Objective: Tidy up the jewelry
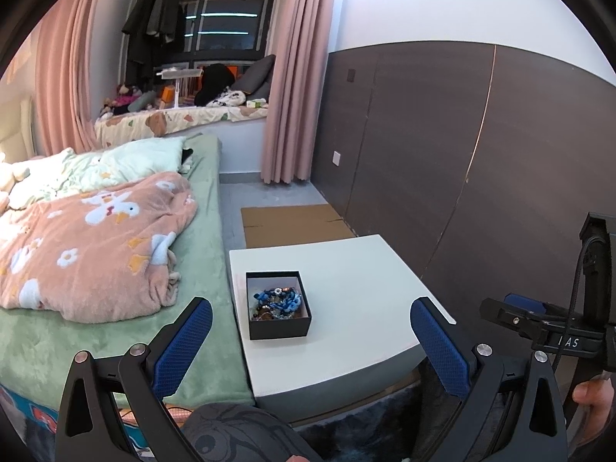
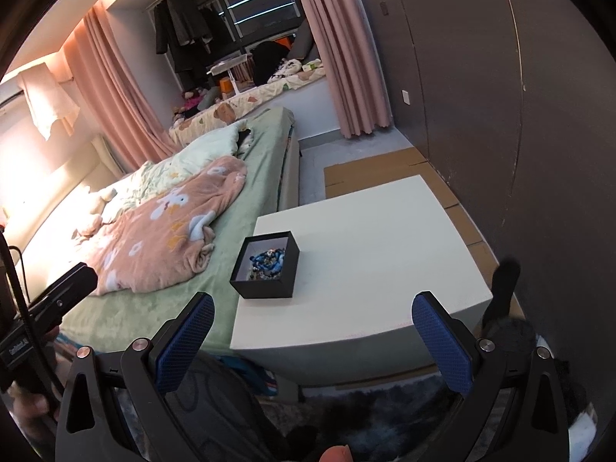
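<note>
A small black box stands open near the left edge of a white table. It holds a tangle of blue and dark beaded jewelry. My left gripper is open and empty, held back from the table's near edge with the box between its blue pads. The right wrist view shows the same box, its jewelry and the table. My right gripper is open and empty, above the table's near edge, the box ahead to the left.
A bed with a pink blanket runs along the table's left side. A dark panelled wall is on the right. Flat cardboard lies on the floor beyond the table. A dark fluffy rug lies below.
</note>
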The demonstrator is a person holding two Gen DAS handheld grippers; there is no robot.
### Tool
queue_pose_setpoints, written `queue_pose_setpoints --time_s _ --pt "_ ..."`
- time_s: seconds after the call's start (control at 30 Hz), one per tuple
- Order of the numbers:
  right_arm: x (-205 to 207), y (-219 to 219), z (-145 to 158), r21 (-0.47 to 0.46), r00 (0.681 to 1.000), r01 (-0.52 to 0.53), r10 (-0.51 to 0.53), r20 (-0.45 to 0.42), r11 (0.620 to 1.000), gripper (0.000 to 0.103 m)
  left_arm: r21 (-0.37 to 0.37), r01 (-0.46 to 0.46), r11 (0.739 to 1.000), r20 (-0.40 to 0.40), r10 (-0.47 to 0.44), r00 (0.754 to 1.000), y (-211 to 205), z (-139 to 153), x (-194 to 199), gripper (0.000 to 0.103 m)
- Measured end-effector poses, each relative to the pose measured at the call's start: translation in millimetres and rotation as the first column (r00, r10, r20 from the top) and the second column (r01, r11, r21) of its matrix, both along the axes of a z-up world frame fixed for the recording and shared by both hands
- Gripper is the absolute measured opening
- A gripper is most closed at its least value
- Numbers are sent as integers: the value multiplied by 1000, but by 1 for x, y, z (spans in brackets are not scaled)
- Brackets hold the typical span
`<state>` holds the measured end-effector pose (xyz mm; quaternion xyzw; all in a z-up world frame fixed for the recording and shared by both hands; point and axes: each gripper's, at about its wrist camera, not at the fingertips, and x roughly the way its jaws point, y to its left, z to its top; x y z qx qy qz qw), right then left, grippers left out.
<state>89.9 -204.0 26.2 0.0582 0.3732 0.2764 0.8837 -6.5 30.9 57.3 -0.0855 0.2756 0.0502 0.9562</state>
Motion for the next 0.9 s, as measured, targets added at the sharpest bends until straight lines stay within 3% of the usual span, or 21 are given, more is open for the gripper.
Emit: queue_pose_setpoints --time_s 0.53,0.9 --pt "7 9 -14 21 999 -25 25 20 999 103 34 -32 999 -22 32 999 -4 -21 6 103" --pt "12 11 -15 17 1000 -14 14 17 1000 103 60 -26 998 -17 27 999 -2 -13 8 103"
